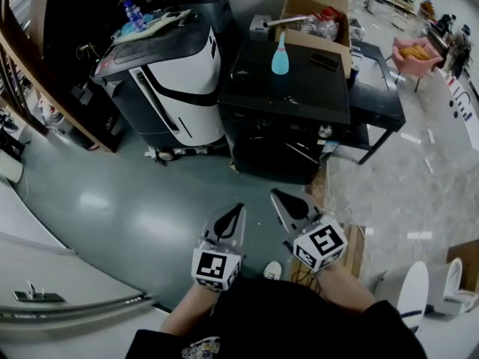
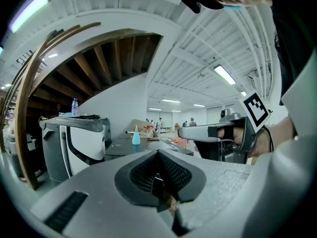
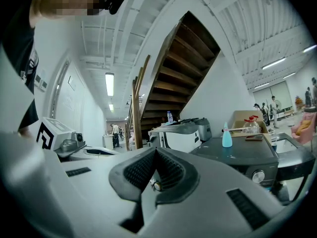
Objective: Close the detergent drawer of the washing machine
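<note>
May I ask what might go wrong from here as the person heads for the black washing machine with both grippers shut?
1. The blue bottle stands upright on top of the washing machine; a hard shove against the front may topple it.
2. The machine's front is dark and the drawer cannot be made out from here, so the right gripper might strike the knob instead.
3. Wooden boards lie on the floor at the person's right, a possible trip hazard.

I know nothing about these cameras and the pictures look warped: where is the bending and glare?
Head view: pale glare patches sit on the floor, and the black washing machine shows little detail. Left gripper view: the wide lens bows the wooden stair beam and blackens the corners. Right gripper view: the ceiling lamp is washed out white.
</note>
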Tool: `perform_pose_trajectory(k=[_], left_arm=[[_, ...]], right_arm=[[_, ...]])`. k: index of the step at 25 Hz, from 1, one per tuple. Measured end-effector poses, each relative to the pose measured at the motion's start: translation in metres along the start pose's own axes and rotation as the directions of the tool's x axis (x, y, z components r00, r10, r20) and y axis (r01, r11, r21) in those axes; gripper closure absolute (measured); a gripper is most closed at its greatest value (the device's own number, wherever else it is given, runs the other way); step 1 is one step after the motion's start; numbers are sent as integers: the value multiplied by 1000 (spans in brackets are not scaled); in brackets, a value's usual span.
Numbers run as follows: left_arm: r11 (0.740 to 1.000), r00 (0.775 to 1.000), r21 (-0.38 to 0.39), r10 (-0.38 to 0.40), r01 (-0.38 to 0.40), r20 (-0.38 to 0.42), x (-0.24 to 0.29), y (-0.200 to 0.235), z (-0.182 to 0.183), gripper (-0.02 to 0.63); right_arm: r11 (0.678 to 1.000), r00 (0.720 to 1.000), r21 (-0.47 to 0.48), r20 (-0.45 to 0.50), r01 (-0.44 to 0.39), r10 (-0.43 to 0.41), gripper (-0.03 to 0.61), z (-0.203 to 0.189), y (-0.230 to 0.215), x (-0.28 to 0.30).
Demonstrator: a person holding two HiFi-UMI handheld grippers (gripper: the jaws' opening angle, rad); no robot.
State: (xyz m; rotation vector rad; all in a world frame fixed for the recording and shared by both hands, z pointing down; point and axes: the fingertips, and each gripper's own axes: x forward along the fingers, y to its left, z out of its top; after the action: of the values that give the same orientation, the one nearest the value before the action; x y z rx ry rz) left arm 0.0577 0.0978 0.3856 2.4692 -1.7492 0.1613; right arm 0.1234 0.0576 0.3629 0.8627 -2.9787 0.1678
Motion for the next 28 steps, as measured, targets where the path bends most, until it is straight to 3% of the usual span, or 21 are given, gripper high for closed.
perform_pose_trajectory(k=[19,28], left_arm=[[1000,1000,22,-23,23,17,5,-33,7,611],[1000,1000,6,-23,23,-19,-1,-39,3,611]], right_arm=[[1000,1000,7,4,10,-10,581,-3,-5,-34],[1000,1000,15,3,14,-14,581,-5,-2,-39]])
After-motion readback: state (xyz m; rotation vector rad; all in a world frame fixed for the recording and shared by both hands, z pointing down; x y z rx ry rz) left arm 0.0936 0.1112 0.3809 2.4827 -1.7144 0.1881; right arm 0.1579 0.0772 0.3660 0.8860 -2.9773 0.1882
